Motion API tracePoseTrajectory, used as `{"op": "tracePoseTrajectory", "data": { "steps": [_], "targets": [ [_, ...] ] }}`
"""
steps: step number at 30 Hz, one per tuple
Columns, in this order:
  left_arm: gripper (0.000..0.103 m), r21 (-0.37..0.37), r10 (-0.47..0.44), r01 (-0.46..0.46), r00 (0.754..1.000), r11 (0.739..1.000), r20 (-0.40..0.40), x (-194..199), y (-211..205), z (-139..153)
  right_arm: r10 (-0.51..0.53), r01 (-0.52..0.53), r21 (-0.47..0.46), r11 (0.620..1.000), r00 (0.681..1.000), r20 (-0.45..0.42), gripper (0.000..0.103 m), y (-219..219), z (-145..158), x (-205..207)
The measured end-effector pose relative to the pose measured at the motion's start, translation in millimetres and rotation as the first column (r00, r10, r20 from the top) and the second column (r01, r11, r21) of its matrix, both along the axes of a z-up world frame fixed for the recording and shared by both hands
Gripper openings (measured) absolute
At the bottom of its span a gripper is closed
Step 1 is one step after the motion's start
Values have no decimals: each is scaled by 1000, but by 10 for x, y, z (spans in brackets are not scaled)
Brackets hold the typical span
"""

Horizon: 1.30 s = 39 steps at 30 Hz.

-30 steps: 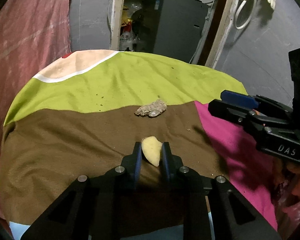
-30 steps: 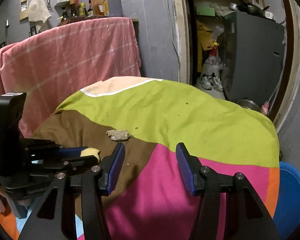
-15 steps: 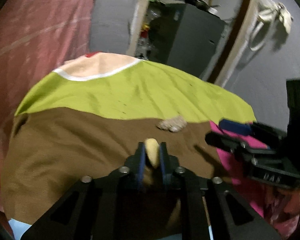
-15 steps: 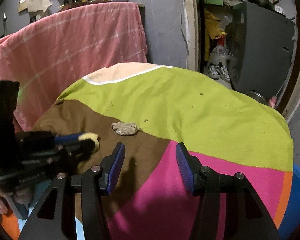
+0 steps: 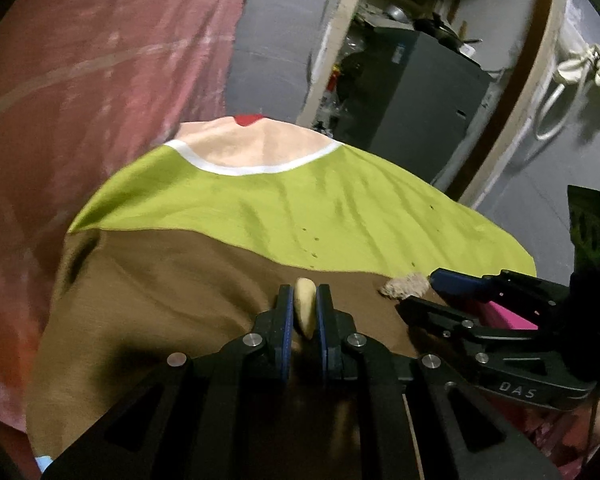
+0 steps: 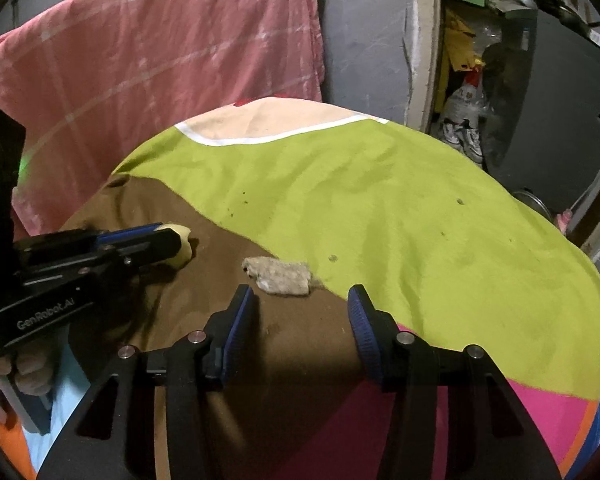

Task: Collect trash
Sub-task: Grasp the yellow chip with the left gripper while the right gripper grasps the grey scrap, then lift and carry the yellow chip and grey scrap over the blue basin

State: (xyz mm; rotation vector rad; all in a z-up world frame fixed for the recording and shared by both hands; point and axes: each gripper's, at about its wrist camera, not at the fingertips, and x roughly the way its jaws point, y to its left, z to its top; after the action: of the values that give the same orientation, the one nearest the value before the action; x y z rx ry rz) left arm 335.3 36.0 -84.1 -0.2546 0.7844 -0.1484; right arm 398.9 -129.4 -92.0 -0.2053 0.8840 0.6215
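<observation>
Tablecloth (image 6: pixel 380 220): yellow scrap (image 5: pixel 305 309) now lifted

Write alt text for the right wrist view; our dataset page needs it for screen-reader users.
The right gripper hovers open over a grey-brown crumpled scrap on a table draped in a brown, green and pink cloth. At left, the left gripper pinches a pale yellow scrap; a pink cloth hangs behind.
</observation>
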Motion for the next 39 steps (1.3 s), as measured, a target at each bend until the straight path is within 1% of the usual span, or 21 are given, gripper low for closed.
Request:
{"op": "tracePoseTrajectory", "data": {
  "steps": [4, 5, 7, 8, 12, 16, 20, 24, 28, 32, 36, 37, 39],
  "targets": [
    [8, 6, 17, -17, 1000, 1000, 7, -33, 3, 18, 25, -25, -14, 1000, 1000, -14, 46, 143, -37, 55],
    [8, 7, 18, -18, 1000, 1000, 9, -36, 1, 22, 28, -28, -23, 999, 1000, -13, 45, 181, -49, 58],
    [8, 8, 15, -15, 1000, 1000, 13, -59, -10, 38, 29, -29, -36, 999, 1000, -7, 35, 205, -53, 44],
    [8, 10, 14, -14, 1000, 1000, 16, -62, -18, 39, 27, -27, -34, 999, 1000, -3, 33, 195, -46, 39],
    [8, 16, -1, 0, 999, 1000, 44, -101, -58, 84, 15, -15, -12, 1000, 1000, 9, 31, 125, -12, -15],
    [8, 21, -15, 13, 995, 1000, 95, -208, -161, 193, -14, 11, 35, 999, 996, 87, 30, 0, 134, -186],
    [8, 24, -27, 23, 984, 999, 175, -344, -275, 345, -73, 53, 97, 994, 974, 214, 30, -216, 372, -470],
    [8, 25, -42, 37, 962, 999, 269, -486, -444, 556, -147, 97, 162, 982, 933, 329, 30, -479, 629, -773],
    [8, 16, -48, 45, 926, 999, 374, -668, -637, 817, -224, 137, 222, 965, 871, 437, 30, -747, 926, -1058],
    [8, -5, -52, 61, 883, 998, 467, -833, -847, 1056, -287, 164, 266, 950, 798, 530, 30, -1023, 1219, -1361],
    [8, -11, -73, 95, 835, 995, 545, -996, -1113, 1264, -344, 199, 292, 936, 703, 622, 30, -1329, 1475, -1684],
    [8, -10, -80, 104, 822, 995, 564, -1035, -1188, 1317, -352, 205, 296, 933, 688, 634, 30, -1374, 1511, -1736],
    [8, -11, -93, 123, 800, 992, 593, -1131, -1331, 1411, -374, 222, 304, 926, 647, 665, 30, -1526, 1608, -1888]
  ]
}}
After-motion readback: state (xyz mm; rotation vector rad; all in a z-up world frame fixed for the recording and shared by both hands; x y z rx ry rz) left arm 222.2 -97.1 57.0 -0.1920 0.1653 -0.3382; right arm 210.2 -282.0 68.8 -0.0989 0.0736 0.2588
